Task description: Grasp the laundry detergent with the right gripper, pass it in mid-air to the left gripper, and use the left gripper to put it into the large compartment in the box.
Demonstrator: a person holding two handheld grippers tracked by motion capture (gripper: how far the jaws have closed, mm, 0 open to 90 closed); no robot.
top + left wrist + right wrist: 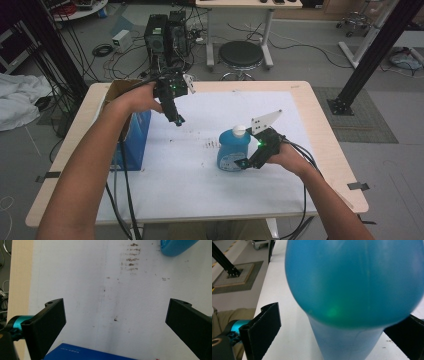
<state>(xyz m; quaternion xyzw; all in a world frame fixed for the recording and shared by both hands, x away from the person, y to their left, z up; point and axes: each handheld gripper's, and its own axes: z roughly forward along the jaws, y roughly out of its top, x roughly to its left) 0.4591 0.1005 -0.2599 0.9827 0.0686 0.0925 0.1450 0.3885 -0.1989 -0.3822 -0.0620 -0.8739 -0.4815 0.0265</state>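
A blue bottle (231, 150) with a white cap (240, 130) stands upright on the white table sheet (200, 185), right of centre. My right gripper (243, 162) is at its lower right side. In the right gripper view the bottle (354, 282) sits between the wide jaws of this gripper (340, 315), with a gap at the left jaw. My left gripper (178, 120) hangs open above the sheet, far left of the bottle and beside a blue box (134, 137). In the left gripper view this gripper (115, 306) holds nothing, the box edge (85, 353) lies below and the bottle (175, 247) is at the top right.
The blue box has an open cardboard top (119, 90) and stands near the table's left edge. Dark smudges (212, 145) mark the sheet left of the bottle. Beyond the far edge are a black stool (241, 54) and computer towers (165, 35).
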